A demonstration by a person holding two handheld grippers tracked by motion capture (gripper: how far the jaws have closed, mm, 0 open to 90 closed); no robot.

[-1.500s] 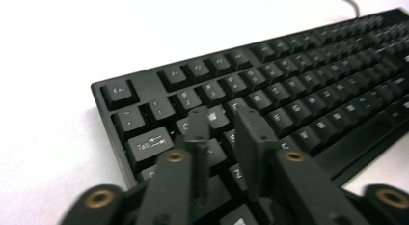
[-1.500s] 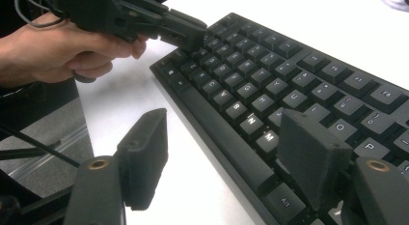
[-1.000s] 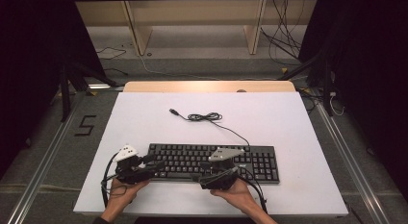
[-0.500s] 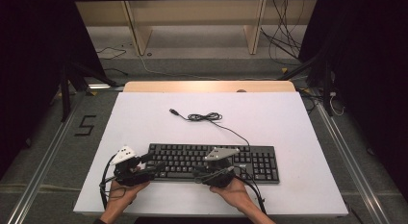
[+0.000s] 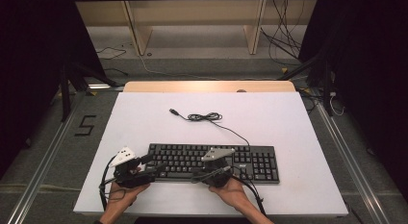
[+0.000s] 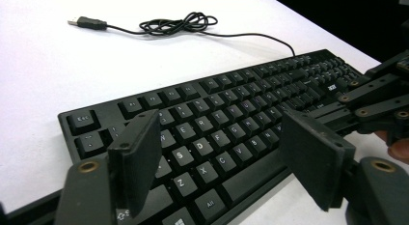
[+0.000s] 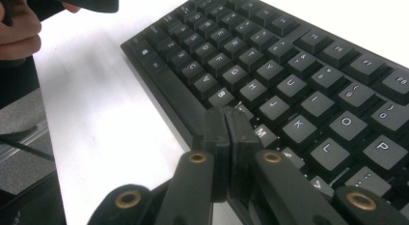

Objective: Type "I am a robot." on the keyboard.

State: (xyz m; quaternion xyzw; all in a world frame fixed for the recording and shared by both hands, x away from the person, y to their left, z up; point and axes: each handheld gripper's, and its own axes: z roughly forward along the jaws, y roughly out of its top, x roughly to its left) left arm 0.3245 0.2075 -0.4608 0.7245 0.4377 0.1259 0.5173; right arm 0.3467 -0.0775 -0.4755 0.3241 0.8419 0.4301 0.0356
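keyboard [image 5: 211, 162] lying flat near front edge of bench [image 5: 144, 118]. left gripper [image 6: 226, 162] fingers just spread wide over left-end keys, nothing held. right gripper [image 7: 225, 138] fingers just pressed together, empty, above space bar. risk: wrong key struck by blunt closed tips; keyboard shoved sideways.
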